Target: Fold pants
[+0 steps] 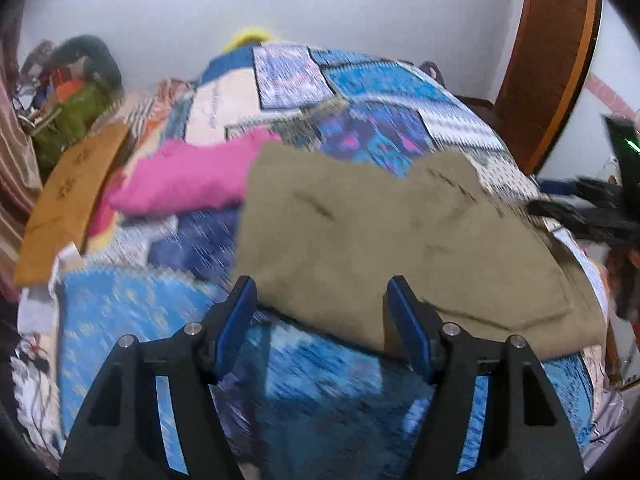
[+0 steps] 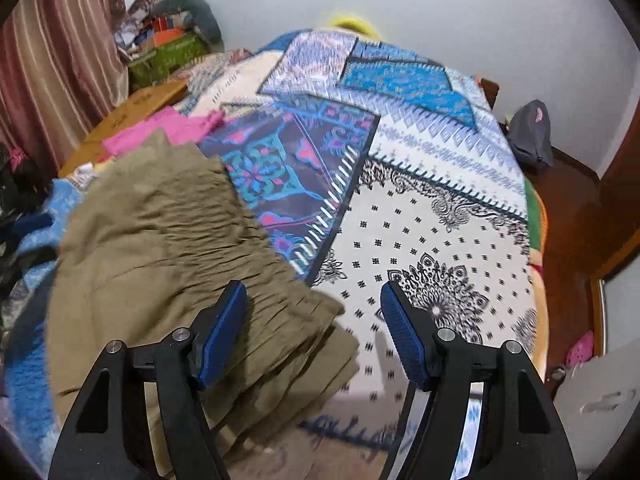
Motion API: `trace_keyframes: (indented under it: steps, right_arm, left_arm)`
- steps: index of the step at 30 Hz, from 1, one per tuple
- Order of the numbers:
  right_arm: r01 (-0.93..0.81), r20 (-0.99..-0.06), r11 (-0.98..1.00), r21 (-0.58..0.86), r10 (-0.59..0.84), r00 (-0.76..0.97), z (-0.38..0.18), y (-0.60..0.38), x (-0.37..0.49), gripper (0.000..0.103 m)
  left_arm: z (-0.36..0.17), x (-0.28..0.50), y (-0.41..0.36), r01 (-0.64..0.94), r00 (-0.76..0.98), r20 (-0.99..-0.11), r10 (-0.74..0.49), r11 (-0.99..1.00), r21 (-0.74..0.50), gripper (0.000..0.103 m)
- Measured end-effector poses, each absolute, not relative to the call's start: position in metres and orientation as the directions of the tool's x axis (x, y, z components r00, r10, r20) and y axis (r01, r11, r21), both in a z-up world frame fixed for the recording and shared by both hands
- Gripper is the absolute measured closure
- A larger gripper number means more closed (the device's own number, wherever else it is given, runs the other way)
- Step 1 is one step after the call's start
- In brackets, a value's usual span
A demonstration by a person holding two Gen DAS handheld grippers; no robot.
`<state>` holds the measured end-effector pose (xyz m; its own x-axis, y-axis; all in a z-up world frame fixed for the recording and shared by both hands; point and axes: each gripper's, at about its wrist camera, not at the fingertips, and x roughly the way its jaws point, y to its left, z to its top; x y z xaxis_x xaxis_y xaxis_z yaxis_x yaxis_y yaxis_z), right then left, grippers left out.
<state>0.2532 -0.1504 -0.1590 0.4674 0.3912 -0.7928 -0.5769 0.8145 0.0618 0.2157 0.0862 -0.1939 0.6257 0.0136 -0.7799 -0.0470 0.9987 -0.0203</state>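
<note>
Olive-green pants (image 1: 380, 240) lie folded in a thick bundle on a patchwork bedspread (image 1: 380, 92). In the left wrist view, my left gripper (image 1: 322, 292) hovers over the bundle's near left corner. Its blue pads (image 1: 240, 312) stand wide apart and no cloth is pinched between them. In the right wrist view, the pants (image 2: 168, 240) fill the left side, with the gathered waistband and stacked layers towards me. My right gripper (image 2: 312, 296) is open at the bundle's right edge. Its left finger is over the cloth and its right finger over the white patterned bedspread (image 2: 420, 232).
A pink cloth (image 1: 188, 180) lies behind the pants, beside an orange-brown board (image 1: 68, 200). A pile of clutter (image 2: 168, 40) and a striped curtain (image 2: 52, 60) stand at the far left. A grey bag (image 2: 530, 136) sits on the floor to the right. A blurred black shape (image 1: 580, 216) shows at the right edge.
</note>
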Motion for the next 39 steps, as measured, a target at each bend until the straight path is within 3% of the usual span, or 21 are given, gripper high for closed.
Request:
trace_keyframes:
  steps: [6, 11, 13, 17, 24, 31, 39]
  right_arm:
    - [-0.573, -0.752, 0.812, 0.108, 0.444, 0.487, -0.134, -0.153, 0.201, 0.036]
    - [-0.573, -0.758, 0.798, 0.189, 0.49, 0.432, -0.144, -0.145, 0.169, 0.036]
    - [-0.569, -0.775, 0.798, 0.198, 0.483, 0.407, -0.155, -0.141, 0.163, 0.036]
    - [-0.566, -0.794, 0.8, 0.2, 0.471, 0.384, -0.174, -0.139, 0.16, 0.036]
    - [-0.582, -0.812, 0.799, 0.155, 0.439, 0.386, -0.185, -0.147, 0.188, 0.035]
    - [-0.542, -0.821, 0.835, 0.093, 0.372, 0.432, -0.196, -0.161, 0.224, 0.036]
    - [-0.511, -0.79, 0.842, 0.174, 0.429, 0.438, -0.185, -0.171, 0.226, 0.036]
  left_arm:
    - [-0.192, 0.244, 0.105, 0.024, 0.625, -0.781, -0.017, 1.0, -0.003, 0.035]
    - [-0.223, 0.26, 0.103, 0.096, 0.528, -0.843, -0.101, 0.994, -0.058, 0.037]
    - [-0.235, 0.262, 0.107, 0.087, 0.498, -0.857, -0.132, 0.991, -0.102, 0.04]
    - [-0.242, 0.258, 0.114, 0.06, 0.474, -0.858, -0.198, 0.979, -0.193, 0.058]
    - [-0.239, 0.233, 0.098, 0.033, 0.469, -0.875, -0.121, 0.992, -0.12, 0.061]
    - [-0.237, 0.21, 0.086, -0.037, 0.484, -0.868, -0.11, 0.989, -0.146, 0.061]
    - [-0.217, 0.211, 0.09, -0.027, 0.529, -0.845, -0.077, 0.994, -0.107, 0.062]
